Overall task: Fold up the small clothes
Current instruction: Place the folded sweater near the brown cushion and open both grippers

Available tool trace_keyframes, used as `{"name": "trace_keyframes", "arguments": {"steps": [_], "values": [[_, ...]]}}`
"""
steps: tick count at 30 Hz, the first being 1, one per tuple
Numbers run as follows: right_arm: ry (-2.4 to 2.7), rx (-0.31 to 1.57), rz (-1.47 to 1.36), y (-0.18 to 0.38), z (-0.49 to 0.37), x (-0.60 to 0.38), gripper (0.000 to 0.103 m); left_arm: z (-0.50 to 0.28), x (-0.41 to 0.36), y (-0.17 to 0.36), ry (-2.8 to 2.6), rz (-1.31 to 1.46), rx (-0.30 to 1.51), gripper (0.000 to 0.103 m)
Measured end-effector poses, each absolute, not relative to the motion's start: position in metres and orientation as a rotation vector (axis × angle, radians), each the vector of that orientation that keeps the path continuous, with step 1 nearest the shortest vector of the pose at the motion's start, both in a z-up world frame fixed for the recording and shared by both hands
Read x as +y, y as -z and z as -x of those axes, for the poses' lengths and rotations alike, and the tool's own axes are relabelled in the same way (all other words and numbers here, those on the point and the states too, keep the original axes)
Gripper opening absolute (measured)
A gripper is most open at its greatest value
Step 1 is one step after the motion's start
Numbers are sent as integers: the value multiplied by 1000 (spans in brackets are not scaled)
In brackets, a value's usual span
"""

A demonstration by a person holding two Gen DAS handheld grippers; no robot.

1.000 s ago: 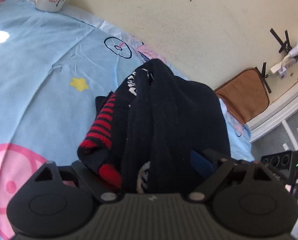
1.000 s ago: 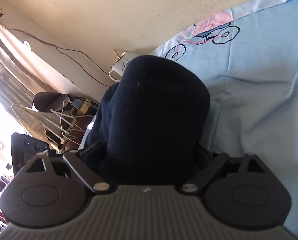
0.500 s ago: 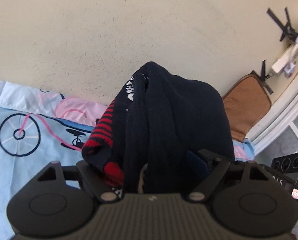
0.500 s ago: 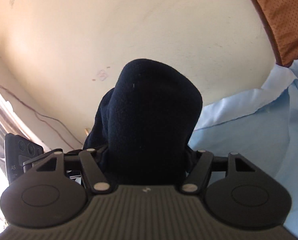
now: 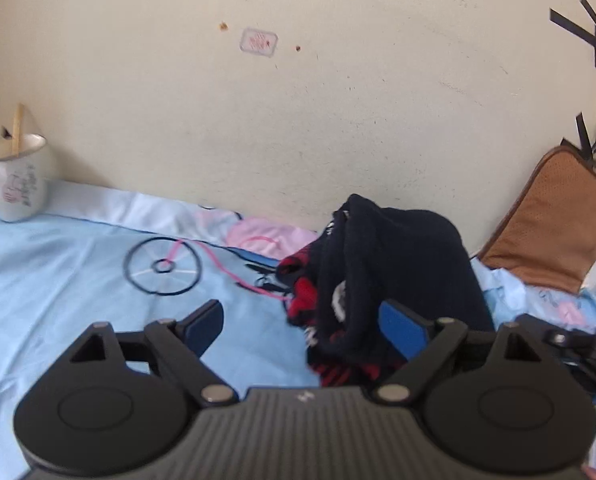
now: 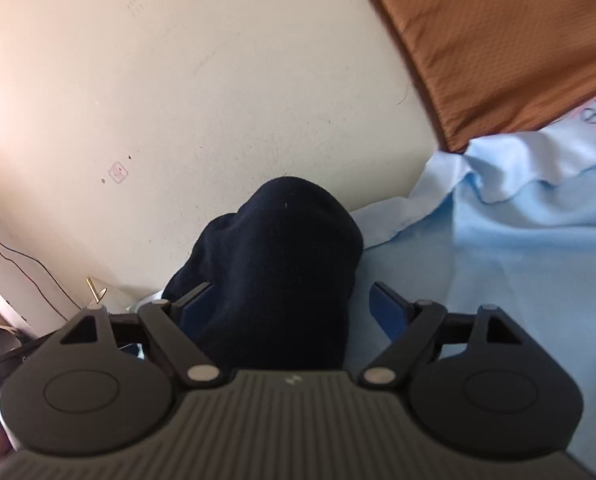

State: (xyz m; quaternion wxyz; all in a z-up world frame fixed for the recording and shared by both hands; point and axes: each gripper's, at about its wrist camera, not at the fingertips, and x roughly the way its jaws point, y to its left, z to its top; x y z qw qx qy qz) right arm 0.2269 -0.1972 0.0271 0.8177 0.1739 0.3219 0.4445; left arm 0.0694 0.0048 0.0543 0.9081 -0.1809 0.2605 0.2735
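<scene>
Both claws, left claw (image 5: 300, 322) and right claw (image 6: 284, 304), are opening wide around the dark bundle (image 5: 382, 276), at one o'clock on the bed (image 5: 58, 264); released lopsided, I judge it may unroll

I see a bundled dark navy garment (image 5: 398, 264) with red stripes and white markings, heaped on the light blue sheet close to the wall. From my right camera it shows as a rounded plain navy mound (image 6: 282, 272), its folds bunched upward.
</scene>
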Motion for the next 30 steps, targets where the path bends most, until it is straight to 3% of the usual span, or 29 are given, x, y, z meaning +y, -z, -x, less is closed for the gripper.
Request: {"name": "trace_keyframes", "arguments": {"steps": [4, 7, 10, 18, 30], "values": [[-868, 661, -336, -17, -154, -243, 86, -24, -62, -42, -625, 185, 560, 90], [-839, 686, -299, -2, -110, -269, 86, 4, -107, -36, -637, 138, 533, 101], [-830, 702, -272, 7, -85, -287, 86, 26, -134, -33, -628, 153, 533, 103], [-846, 637, -226, 5, -29, -305, 88, 67, -162, -33, -649, 182, 562, 103], [-832, 628, -203, 4, -16, -304, 89, 74, -169, -34, -646, 164, 584, 103]]}}
